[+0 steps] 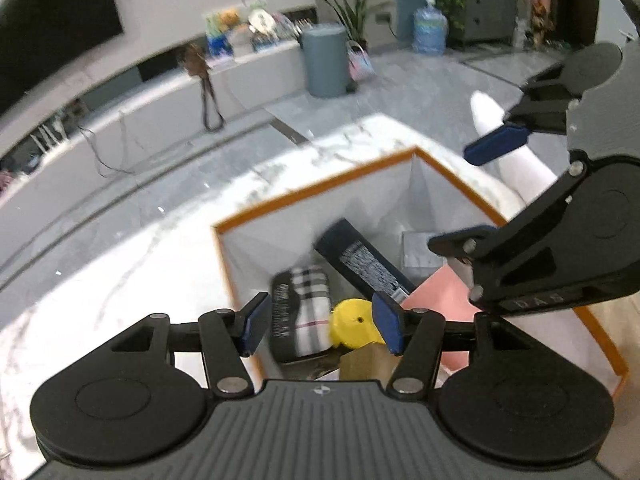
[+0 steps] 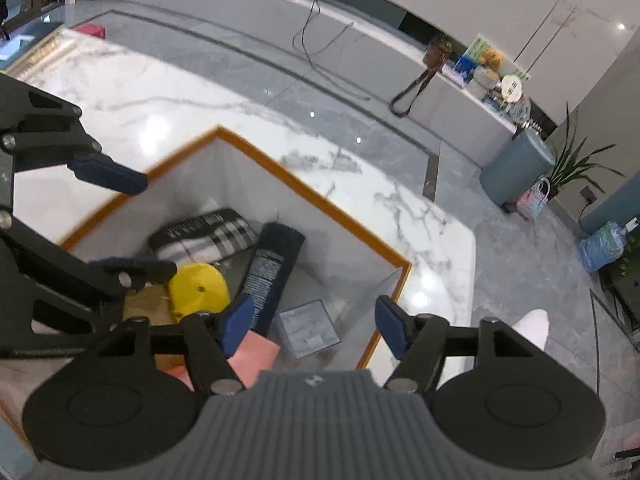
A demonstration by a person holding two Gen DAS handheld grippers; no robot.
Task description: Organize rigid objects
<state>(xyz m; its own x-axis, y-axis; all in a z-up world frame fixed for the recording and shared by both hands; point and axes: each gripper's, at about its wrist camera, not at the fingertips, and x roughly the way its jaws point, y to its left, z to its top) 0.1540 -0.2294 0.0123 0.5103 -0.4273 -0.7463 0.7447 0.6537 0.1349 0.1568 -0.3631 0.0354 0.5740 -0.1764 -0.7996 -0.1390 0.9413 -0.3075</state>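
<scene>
A white storage box with an orange rim (image 1: pixel 320 190) (image 2: pixel 304 184) stands on the marble table. Inside lie a dark blue rectangular box (image 1: pixel 362 262) (image 2: pixel 272 272), a plaid black-and-white box (image 1: pixel 304 312) (image 2: pixel 208 232), a yellow round object (image 1: pixel 354 322) (image 2: pixel 198 288), a pink flat box (image 1: pixel 444 304) (image 2: pixel 256 354), a tan box (image 1: pixel 370 362) and a grey square box (image 2: pixel 308 328). My left gripper (image 1: pixel 320 326) is open and empty above the box's near side. My right gripper (image 2: pixel 314 326) is open and empty above the box; it also shows in the left wrist view (image 1: pixel 476 192).
The marble table (image 2: pixel 160 96) extends around the box. Beyond is grey floor, a long low cabinet (image 1: pixel 160 100) with clutter, a blue-grey bin (image 1: pixel 326 60) (image 2: pixel 516 168), plants and a water jug (image 1: pixel 430 30).
</scene>
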